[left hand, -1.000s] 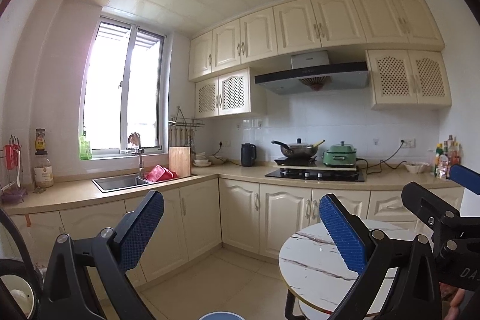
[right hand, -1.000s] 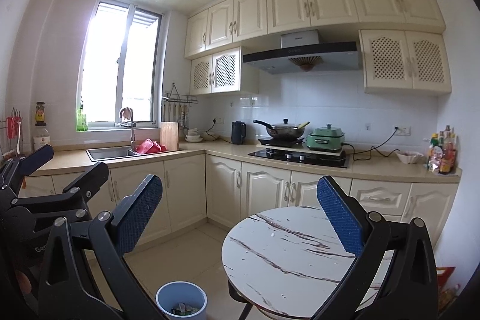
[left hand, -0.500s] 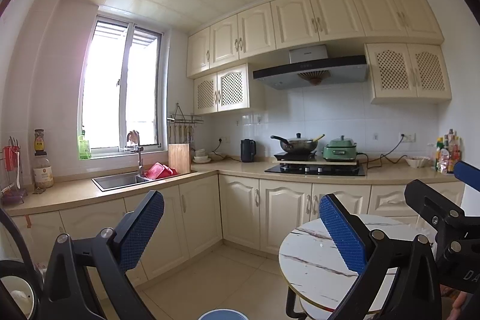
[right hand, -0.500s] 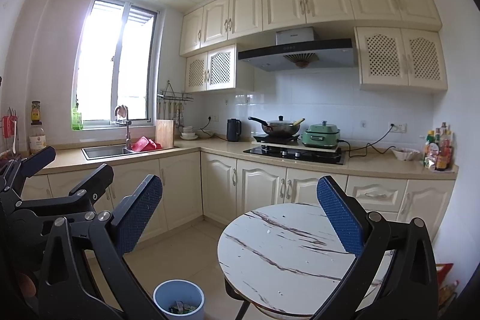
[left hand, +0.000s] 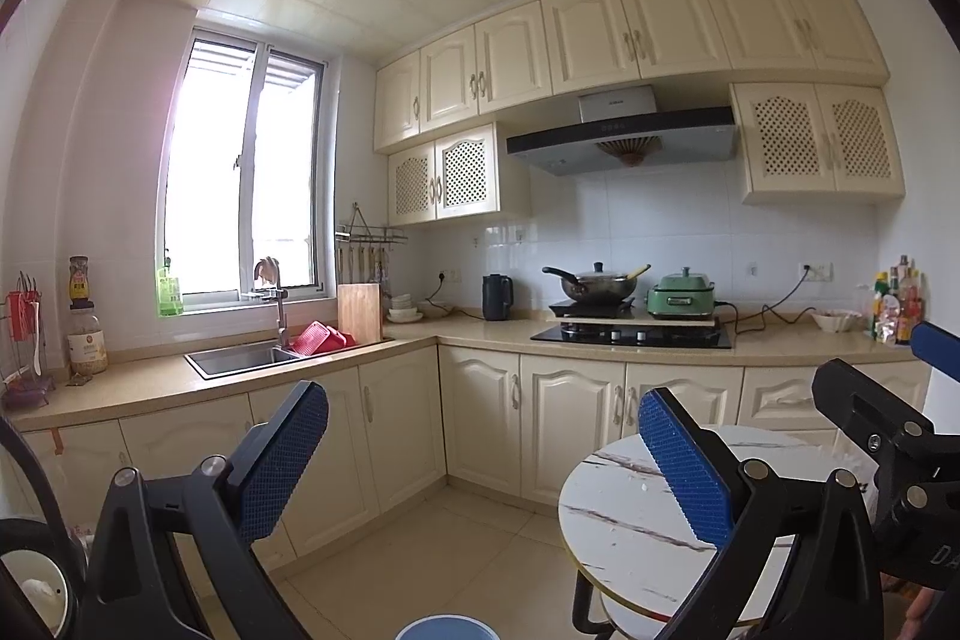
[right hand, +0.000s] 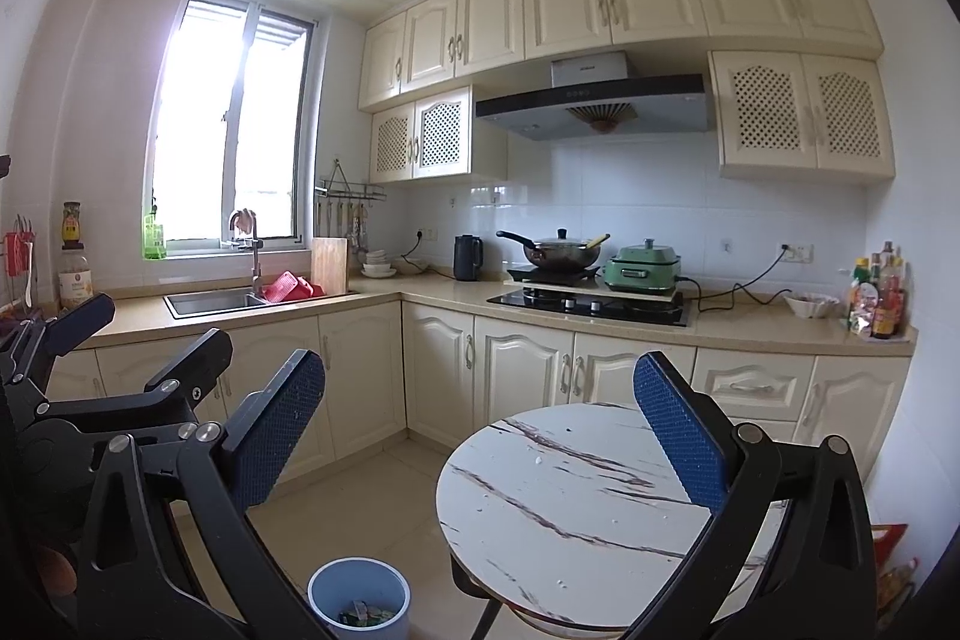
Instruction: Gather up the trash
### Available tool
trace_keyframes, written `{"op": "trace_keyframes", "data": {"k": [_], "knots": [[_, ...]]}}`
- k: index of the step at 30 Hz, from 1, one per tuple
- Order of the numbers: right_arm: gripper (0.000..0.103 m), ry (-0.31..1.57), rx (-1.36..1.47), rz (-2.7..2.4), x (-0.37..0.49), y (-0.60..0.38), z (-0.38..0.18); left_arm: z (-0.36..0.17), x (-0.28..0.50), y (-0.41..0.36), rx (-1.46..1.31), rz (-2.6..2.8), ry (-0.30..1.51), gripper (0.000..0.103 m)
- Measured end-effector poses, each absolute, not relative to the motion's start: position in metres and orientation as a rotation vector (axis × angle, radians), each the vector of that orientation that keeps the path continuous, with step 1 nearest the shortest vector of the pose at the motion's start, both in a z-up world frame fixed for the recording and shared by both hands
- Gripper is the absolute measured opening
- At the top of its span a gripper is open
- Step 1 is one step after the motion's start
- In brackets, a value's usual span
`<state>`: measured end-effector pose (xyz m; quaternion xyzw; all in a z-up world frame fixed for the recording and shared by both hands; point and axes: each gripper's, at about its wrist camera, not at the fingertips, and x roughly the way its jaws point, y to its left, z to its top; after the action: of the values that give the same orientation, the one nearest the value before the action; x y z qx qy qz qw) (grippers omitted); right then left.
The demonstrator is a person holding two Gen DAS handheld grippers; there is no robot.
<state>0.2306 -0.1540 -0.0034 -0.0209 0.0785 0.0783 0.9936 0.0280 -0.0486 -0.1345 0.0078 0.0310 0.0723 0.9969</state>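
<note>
1. Left hand-held gripper (left hand: 483,451), left wrist view: black frame, blue textured pads (left hand: 282,451) spread wide, nothing between them, held up facing the kitchen.
2. Same view: round white marble-pattern bench (left hand: 624,526) at lower right, partly behind the right pad; small white specks on its top, too small to identify.
3. Same view: rim of a light blue round plastic trash bin (left hand: 447,628) just shows at the bottom edge, on the beige tile floor (left hand: 444,550), left of the bench.
4. Same view: right hand-held gripper's black frame visible at the right edge, beside the bench.
5. Right hand-held gripper (right hand: 480,436), right wrist view: blue pads wide apart, empty, above the near edge of the round bench (right hand: 576,508).
6. Same view: trash bin (right hand: 358,595) stands on the floor at lower left of the bench, near its leg; green and mixed scraps (right hand: 363,615) lie inside.
7. Same view: left hand-held gripper (right hand: 144,337) at far left, fingers apart, empty.
8. Same view: beige L-shaped kitchen counter (right hand: 750,328) behind, with steel sink (right hand: 210,303), black wok (right hand: 561,250) and green cooker (right hand: 642,268).
</note>
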Motion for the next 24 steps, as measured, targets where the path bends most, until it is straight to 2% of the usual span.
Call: {"op": "trace_keyframes", "data": {"k": [24], "knots": [[0.103, 0.159, -0.039, 0.135, 0.226, -0.152, -0.006, -0.116, 0.043, -0.024, 0.007, 0.113, 0.070, 0.102]]}}
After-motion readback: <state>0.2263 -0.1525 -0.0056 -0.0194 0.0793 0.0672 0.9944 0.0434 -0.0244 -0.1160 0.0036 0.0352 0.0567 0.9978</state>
